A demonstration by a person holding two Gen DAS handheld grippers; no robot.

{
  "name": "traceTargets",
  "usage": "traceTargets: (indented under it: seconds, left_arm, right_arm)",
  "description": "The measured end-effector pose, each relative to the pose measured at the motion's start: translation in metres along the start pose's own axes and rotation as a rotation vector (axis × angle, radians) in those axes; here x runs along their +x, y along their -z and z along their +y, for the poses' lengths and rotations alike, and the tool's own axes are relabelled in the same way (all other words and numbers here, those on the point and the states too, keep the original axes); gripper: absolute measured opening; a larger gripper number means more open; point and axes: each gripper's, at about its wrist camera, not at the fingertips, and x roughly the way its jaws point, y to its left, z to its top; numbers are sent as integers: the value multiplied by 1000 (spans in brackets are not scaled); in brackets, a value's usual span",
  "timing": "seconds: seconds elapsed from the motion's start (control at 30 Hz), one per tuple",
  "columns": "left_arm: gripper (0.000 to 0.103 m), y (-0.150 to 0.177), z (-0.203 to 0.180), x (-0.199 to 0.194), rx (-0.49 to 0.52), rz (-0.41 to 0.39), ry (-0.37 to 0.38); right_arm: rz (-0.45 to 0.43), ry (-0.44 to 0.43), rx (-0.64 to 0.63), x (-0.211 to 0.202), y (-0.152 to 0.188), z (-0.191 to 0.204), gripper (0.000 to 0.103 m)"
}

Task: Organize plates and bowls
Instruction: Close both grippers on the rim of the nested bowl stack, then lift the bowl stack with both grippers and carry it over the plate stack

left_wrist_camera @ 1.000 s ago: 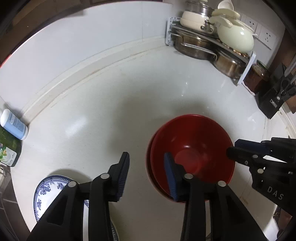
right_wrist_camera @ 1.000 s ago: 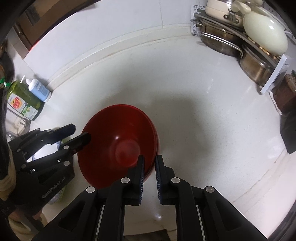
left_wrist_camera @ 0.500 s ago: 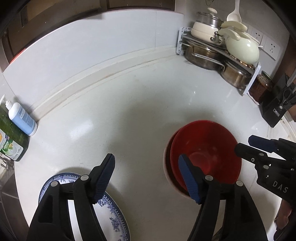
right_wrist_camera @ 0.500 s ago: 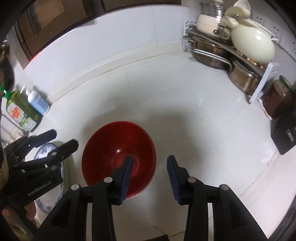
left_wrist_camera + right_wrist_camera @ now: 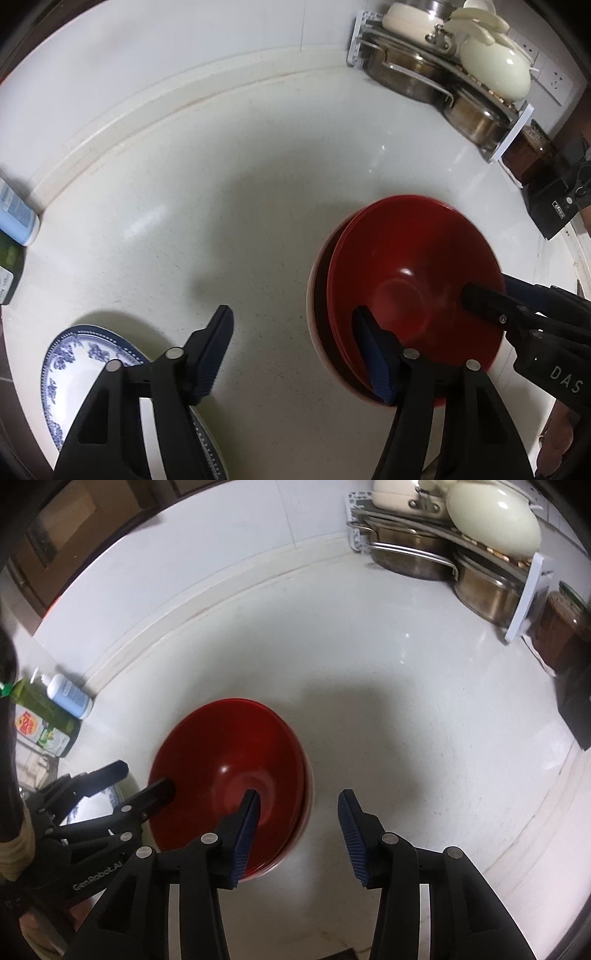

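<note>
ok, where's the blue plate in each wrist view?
Left wrist: blue plate at the bottom left, partly under the left claw.
Right wrist: only a sliver of it at the left edge, behind the left claw.
Shared landmark: the red bowls, right of the plate in both views.

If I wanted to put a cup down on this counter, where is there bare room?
The widest bare patch lies behind the stacked red bowls, up to the wall ledge, between the soap bottles and the pot rack. The counter right of the bowls is also bare. It is crowded near the blue-patterned plate and around the rack.
</note>
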Motion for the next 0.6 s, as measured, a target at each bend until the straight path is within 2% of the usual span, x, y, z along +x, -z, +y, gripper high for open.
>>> traceTargets:
  seconds: [0.07, 0.17, 0.3, 0.6]
  left_arm:
    - [62, -1, 0, 6, -8, 19, 16]
    - [53, -2, 1, 10, -23, 39, 43]
    - [30, -3, 1, 15, -37, 85, 130]
    - [27, 0, 3, 6, -57, 89, 95]
  right_arm:
    - [8, -10, 14, 5, 1, -3, 44]
    - [21, -33, 21, 11, 1, -4, 34]
    - [56, -67, 42, 19, 4, -5, 28]
    - [79, -47, 64, 19, 5, -4, 21]
